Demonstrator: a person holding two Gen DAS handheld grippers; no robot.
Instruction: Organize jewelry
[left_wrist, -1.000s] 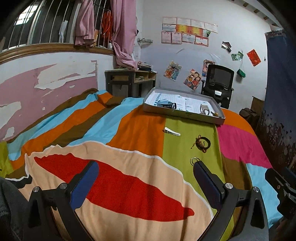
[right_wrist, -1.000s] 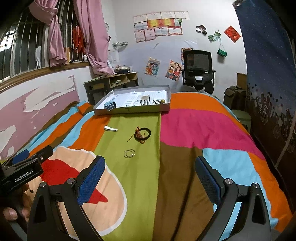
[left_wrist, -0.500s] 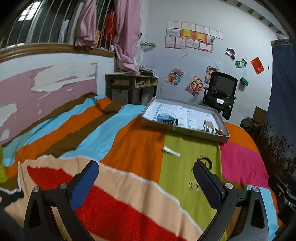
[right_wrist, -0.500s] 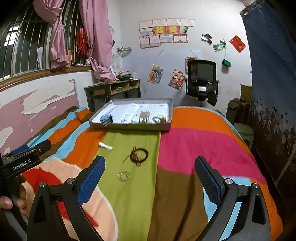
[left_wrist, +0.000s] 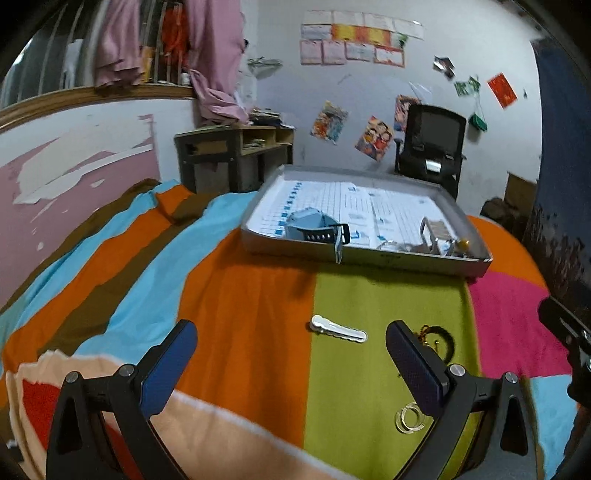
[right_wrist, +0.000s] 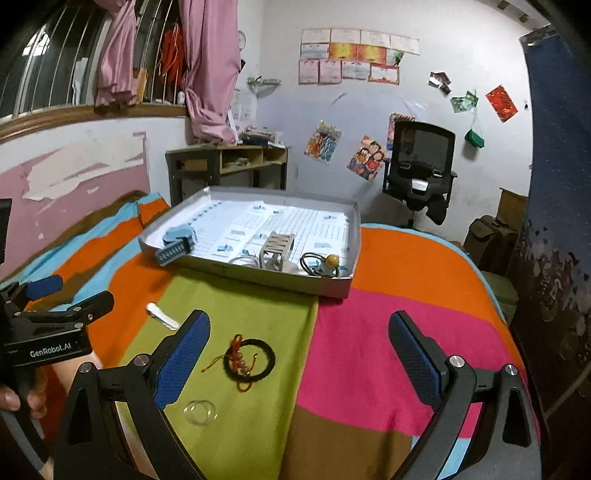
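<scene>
Grey tray (right_wrist: 340, 286) ahead already holds several pieces; a white clip (left_wrist: 338, 328), black bracelet (right_wrist: 249, 360) and rings (right_wrist: 200, 412) lie loose between left tool (left_wrist: 291, 350) and right tool (right_wrist: 299, 347), both wide open, empty.

We see a shallow grey tray (right_wrist: 334, 286) on the bed, holding a blue-grey watch (right_wrist: 177, 242) at its left end, a pale claw clip (right_wrist: 277, 251) and a black hair tie with a yellow bead (right_wrist: 321, 262) toward its right. In front of the tray lie a white hair clip (left_wrist: 338, 328), a black bracelet with red cord (right_wrist: 249, 360) and thin clear rings (right_wrist: 200, 411), the rings farthest from it.
</scene>
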